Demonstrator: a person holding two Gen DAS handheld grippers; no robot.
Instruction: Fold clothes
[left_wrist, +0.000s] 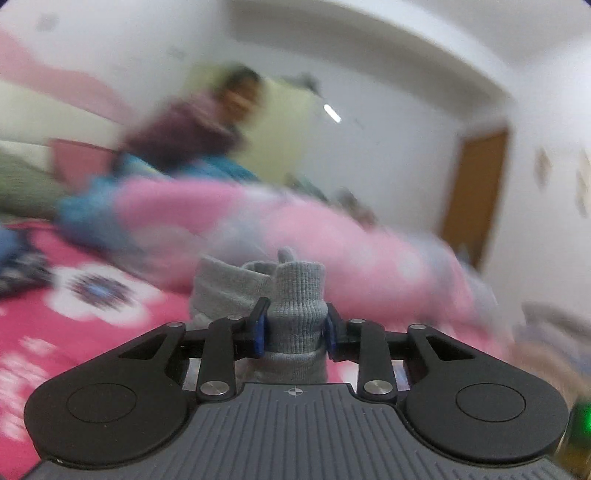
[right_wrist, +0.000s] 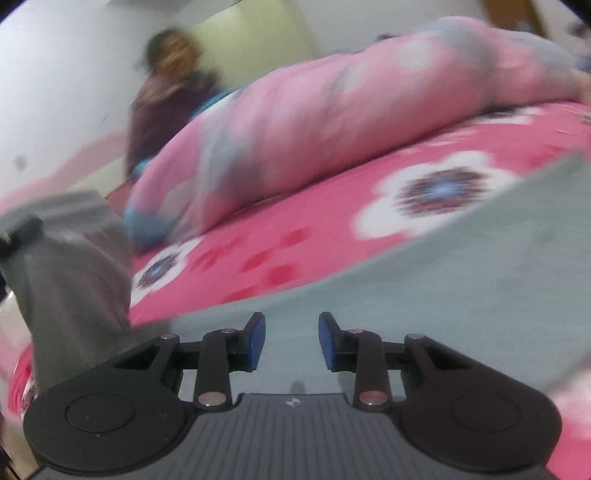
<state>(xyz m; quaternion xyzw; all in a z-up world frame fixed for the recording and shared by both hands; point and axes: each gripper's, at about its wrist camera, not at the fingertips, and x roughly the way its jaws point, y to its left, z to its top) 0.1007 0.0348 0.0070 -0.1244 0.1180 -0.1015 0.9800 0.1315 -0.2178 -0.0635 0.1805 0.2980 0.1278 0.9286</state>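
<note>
The right gripper (right_wrist: 291, 341) hangs with its blue-padded fingers (right_wrist: 256, 341) parted and empty above a pale grey-green cloth (right_wrist: 424, 295) spread on the pink flowered bed (right_wrist: 277, 266). At left, a grey garment (right_wrist: 74, 295) is held up, blurred. A rolled pink quilt (right_wrist: 332, 122) lies beyond.

The grey knitted garment (left_wrist: 295, 295) sits between the pads of the left tongs (left_wrist: 295, 328), above the bed with the pink flowered sheet (right_wrist: 280, 258). The rolled pink quilt (right_wrist: 332, 122) lies behind it on the bed, and a seated person (right_wrist: 162, 96) is behind the quilt.
</note>
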